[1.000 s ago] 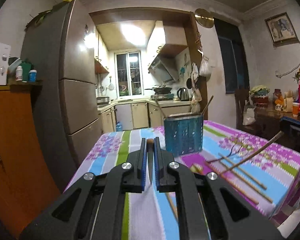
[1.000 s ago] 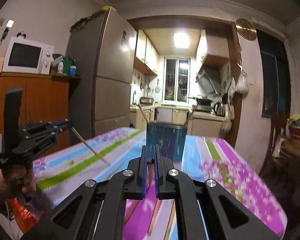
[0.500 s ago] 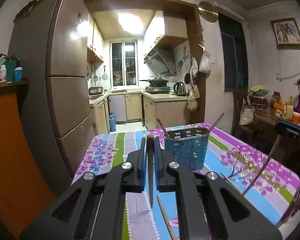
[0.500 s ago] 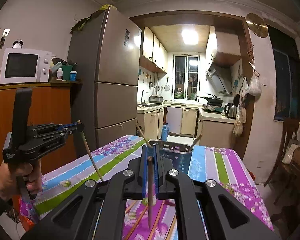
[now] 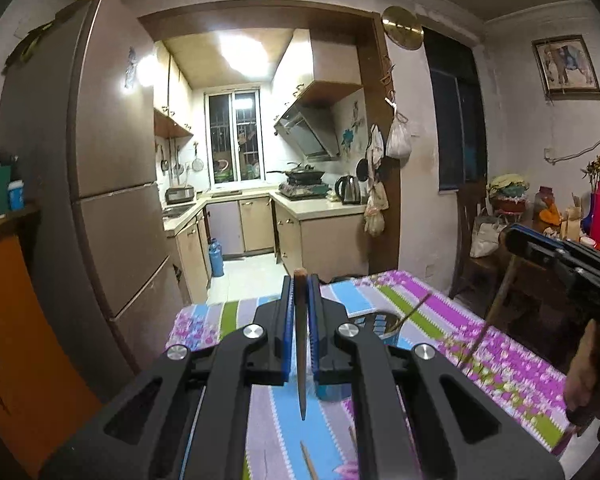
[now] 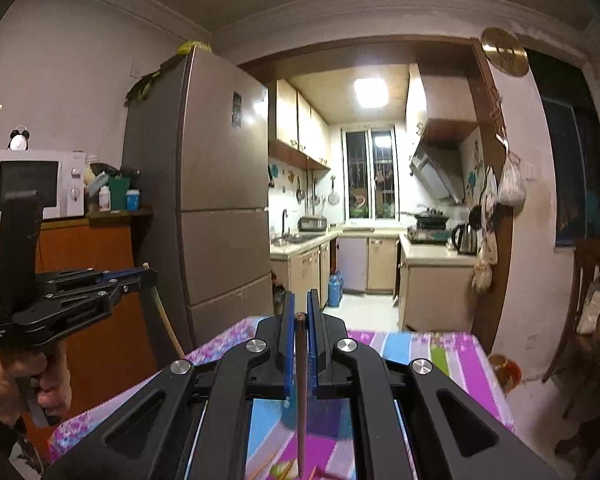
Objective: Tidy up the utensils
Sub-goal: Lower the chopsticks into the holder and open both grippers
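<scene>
Each black two-finger gripper, left (image 5: 300, 304) and right (image 6: 300, 320), pinches one wooden chopstick (image 5: 301, 360) above the blue mesh holder (image 5: 380, 326) just below, more lying loose on the floral tablecloth (image 5: 512, 364).

We see a tablecloth (image 5: 500, 360) striped in purple, blue, green and lilac, with pink flower prints. Our two black grippers, left (image 5: 300, 320) and right (image 6: 300, 320), have blue finger pads (image 5: 286, 332), each pair around a brown chopstick (image 5: 301, 344). The utensil holder (image 5: 380, 326) is teal-blue. The fridge (image 6: 220, 200) is brownish grey, the side cabinet (image 6: 80, 288) orange, the microwave (image 6: 36, 186) white.
</scene>
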A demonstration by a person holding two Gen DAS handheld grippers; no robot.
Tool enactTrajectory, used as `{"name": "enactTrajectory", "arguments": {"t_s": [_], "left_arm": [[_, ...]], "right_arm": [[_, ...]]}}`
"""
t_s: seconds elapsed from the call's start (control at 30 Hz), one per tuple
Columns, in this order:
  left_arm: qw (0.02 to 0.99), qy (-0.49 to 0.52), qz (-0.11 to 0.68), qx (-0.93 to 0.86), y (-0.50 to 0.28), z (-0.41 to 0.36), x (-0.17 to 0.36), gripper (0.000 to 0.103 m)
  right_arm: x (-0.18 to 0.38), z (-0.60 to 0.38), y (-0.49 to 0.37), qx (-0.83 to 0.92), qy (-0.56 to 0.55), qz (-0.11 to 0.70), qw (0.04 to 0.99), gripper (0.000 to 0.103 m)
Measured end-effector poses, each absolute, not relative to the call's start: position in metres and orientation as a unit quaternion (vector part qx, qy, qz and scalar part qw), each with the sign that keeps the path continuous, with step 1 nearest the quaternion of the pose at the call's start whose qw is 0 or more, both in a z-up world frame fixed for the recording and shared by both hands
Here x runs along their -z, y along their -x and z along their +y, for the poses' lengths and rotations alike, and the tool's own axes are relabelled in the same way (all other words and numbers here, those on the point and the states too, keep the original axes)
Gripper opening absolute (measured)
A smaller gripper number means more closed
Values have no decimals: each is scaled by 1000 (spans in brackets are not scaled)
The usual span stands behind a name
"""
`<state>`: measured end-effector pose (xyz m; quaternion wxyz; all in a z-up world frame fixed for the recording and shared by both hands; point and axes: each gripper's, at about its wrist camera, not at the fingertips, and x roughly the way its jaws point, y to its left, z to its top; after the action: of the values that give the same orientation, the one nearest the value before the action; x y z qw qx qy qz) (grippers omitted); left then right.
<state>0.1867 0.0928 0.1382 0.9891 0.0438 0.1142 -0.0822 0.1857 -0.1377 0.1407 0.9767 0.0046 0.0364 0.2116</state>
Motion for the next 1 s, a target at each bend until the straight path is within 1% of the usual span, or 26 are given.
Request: {"name": "enactTrajectory", "arguments": {"t_s": [0.37, 0.53, 0.73, 1.0], "left_arm": [[993, -25, 77, 88, -223, 65, -201, 5], [994, -29, 70, 84, -254, 44, -209, 5], [994, -21, 80, 78, -290, 40, -199, 5], [990, -17, 117, 74, -333, 38, -159, 5]], "right_arm": [[-210, -143, -244, -194, -2, 1, 981, 7], [-227, -143, -279, -191, -11, -4, 981, 7], [-217, -140, -322, -186, -18, 10, 982, 7], [-176, -141, -368, -184, -34, 44, 981, 7]]}}
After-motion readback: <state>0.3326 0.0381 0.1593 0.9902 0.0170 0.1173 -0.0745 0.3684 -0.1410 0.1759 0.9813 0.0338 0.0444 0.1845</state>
